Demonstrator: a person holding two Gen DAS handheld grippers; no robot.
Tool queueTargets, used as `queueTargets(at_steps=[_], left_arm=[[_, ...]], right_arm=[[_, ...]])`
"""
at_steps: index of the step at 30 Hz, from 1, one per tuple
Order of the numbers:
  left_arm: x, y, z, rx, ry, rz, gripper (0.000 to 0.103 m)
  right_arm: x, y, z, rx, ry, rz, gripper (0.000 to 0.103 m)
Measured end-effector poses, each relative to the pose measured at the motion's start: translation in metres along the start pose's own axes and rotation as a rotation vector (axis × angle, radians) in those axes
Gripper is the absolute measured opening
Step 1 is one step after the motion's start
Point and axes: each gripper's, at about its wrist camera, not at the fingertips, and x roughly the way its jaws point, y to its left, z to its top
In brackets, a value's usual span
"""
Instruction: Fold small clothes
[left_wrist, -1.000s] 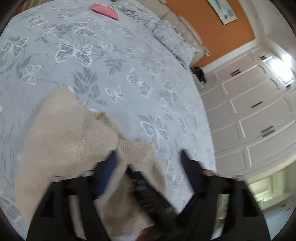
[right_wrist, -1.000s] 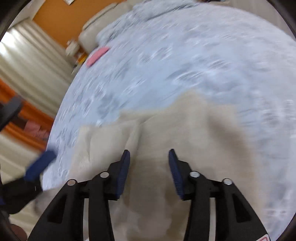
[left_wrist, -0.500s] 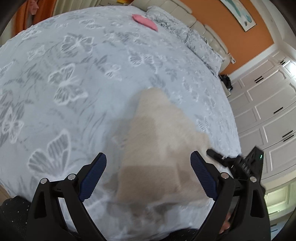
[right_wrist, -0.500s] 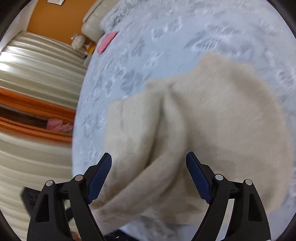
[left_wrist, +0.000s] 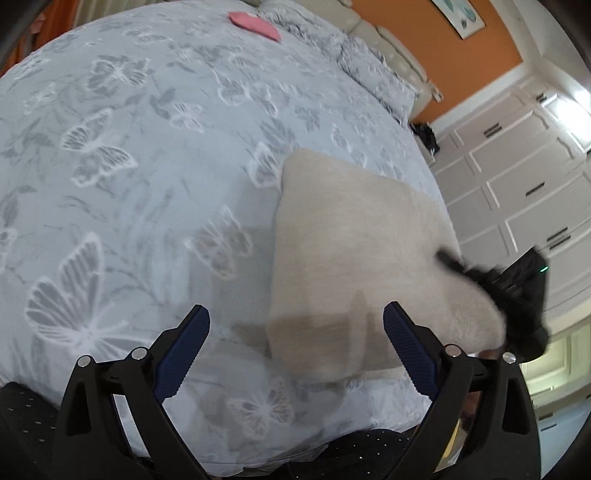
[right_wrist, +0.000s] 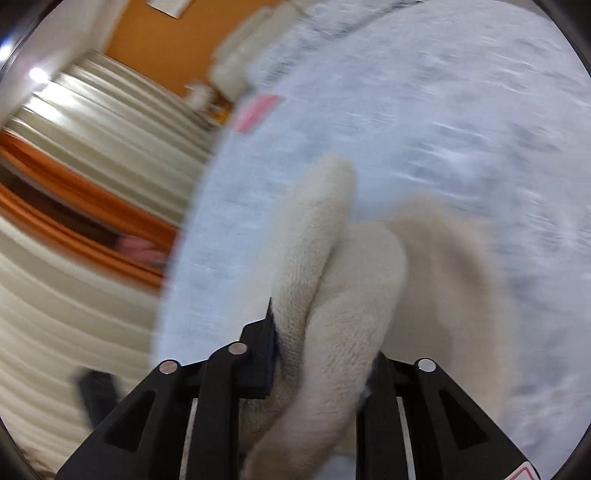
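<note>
A beige knit sweater (left_wrist: 354, 251) lies on the butterfly-print bedspread (left_wrist: 129, 184), near the bed's right edge. My left gripper (left_wrist: 295, 343) hovers over the sweater's near left corner. Its jaws are opening wide and hold nothing. In the right wrist view my right gripper (right_wrist: 325, 354) is closing on a bunched fold of the sweater (right_wrist: 325, 266). The knit fills the gap between the blue pads and rises in two thick ridges. The left wrist view shows the right gripper (left_wrist: 509, 291) as a dark blur at the sweater's right side.
A pink folded item (left_wrist: 255, 24) lies at the far end of the bed, near the pillows (left_wrist: 369, 62). White wardrobe doors (left_wrist: 517, 166) stand beyond the bed's right edge. Pale curtains (right_wrist: 92, 147) hang on the other side. Dark dotted clothing (left_wrist: 22, 413) sits along the near edge.
My left gripper left the sweater, swung left and opened wide. My right gripper spread wide over the sweater, then closed on a fold, which now stands bunched up.
</note>
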Motion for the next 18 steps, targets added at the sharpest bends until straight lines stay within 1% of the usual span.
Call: queueTargets(at_steps=[1, 2, 3, 4, 5, 6, 7, 10, 12, 14, 16, 18], left_arm=[[0.009, -0.003, -0.003, -0.006, 0.021, -0.001, 0.093], [0.015, -0.005, -0.004, -0.014, 0.035, -0.011, 0.093], [0.022, -0.007, -0.007, -0.029, 0.052, -0.025, 0.093], [0.031, -0.008, -0.01, -0.058, 0.072, -0.039, 0.093], [0.035, -0.009, -0.012, -0.072, 0.084, -0.046, 0.093], [0.04, -0.01, -0.014, -0.088, 0.098, -0.056, 0.093], [0.043, -0.012, -0.016, -0.096, 0.105, -0.06, 0.093], [0.047, -0.022, -0.017, -0.059, 0.1, -0.034, 0.093], [0.049, -0.032, -0.017, -0.005, 0.091, -0.002, 0.093], [0.053, -0.042, -0.02, 0.048, 0.084, 0.032, 0.093], [0.059, -0.048, -0.022, 0.069, 0.088, 0.055, 0.093], [0.064, -0.047, -0.024, 0.066, 0.088, 0.066, 0.095]], right_arm=[[0.008, -0.02, -0.003, 0.018, 0.025, -0.065, 0.026], [0.022, -0.05, -0.011, 0.07, 0.094, -0.157, 0.021], [0.025, -0.06, -0.014, 0.101, 0.105, -0.135, 0.021], [0.016, -0.065, -0.017, 0.129, 0.069, -0.063, 0.026], [0.008, -0.063, -0.018, 0.128, 0.052, -0.043, 0.037], [-0.001, -0.058, -0.018, 0.111, 0.031, -0.052, 0.044], [-0.01, -0.055, -0.018, 0.102, 0.009, -0.063, 0.058], [-0.033, -0.05, -0.023, 0.115, -0.035, -0.023, 0.061], [-0.047, -0.039, -0.027, 0.078, -0.062, -0.02, 0.065], [-0.051, -0.031, -0.028, 0.03, -0.07, -0.015, 0.084], [-0.038, -0.024, -0.026, -0.009, -0.036, 0.0, 0.085], [-0.006, -0.016, -0.019, -0.055, 0.032, -0.022, 0.085]])
